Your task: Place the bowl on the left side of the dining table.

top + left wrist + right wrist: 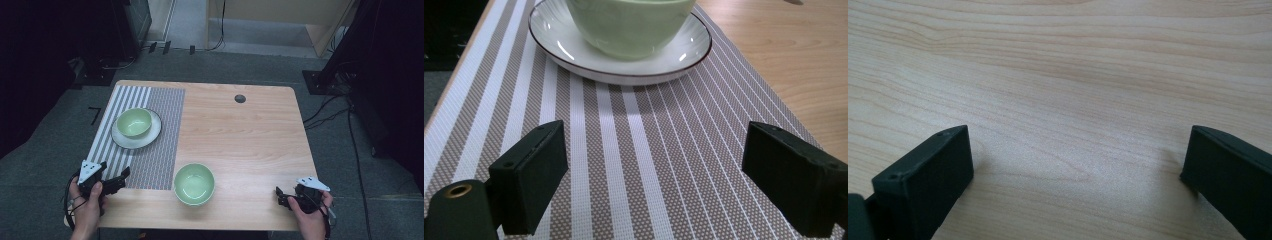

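Both the left gripper [120, 178] and right gripper [281, 196] sit with jaws apart, empty. The nearest green bowl [194, 183] rests bottom centre on the wooden surface [240, 135]; approached carelessly, its smooth rim could slip or skid. A second bowl [134, 122] sits on a plate [150, 137] on the striped mat [162, 150], upper left; grey carpet and cables surround.

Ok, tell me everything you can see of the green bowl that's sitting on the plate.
The green bowl is pale green, glossy, ceramic-looking, round and upright. From the high view it looks empty. It sits centred on a white plate with a thin dark rim, which lies on the striped placemat at the table's left. Nothing else touches it; the left tool is open, short of it.
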